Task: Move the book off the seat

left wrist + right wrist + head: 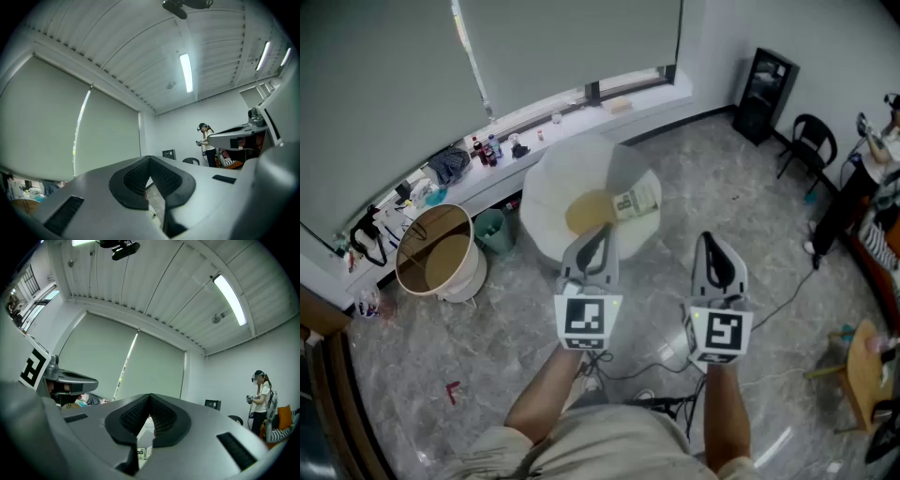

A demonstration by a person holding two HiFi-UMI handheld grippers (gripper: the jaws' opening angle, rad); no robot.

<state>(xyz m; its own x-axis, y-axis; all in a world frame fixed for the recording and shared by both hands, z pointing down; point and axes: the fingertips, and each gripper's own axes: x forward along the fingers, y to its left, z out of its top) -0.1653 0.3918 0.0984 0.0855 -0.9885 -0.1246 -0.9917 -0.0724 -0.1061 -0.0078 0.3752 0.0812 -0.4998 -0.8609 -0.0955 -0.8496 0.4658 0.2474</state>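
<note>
White moulded shell forms the seat [555, 183], a round chair standing on the grey floor [487, 347] just in front of the window sill [572, 108]. The book [637, 201] lies flat on the right side of the seat, just beside a tan patch [586, 214] that may be a cushion; the head view is too coarse to confirm this. The left gripper [598, 236] is held at the near edge of the seat, and its tip overlaps the tan patch in the head view. Its jaws are pressed together with nothing between them. The right gripper [713, 244] is held to the right of the seat, over the floor and apart from the book. Its jaws are likewise closed tight and empty. A round tan bin [437, 251] and a green bucket [493, 231] stand left of the seat. A black chair [807, 142] stands well to the right of the seat. A person [206, 143] stands beyond the seat, by the far wall.
</note>
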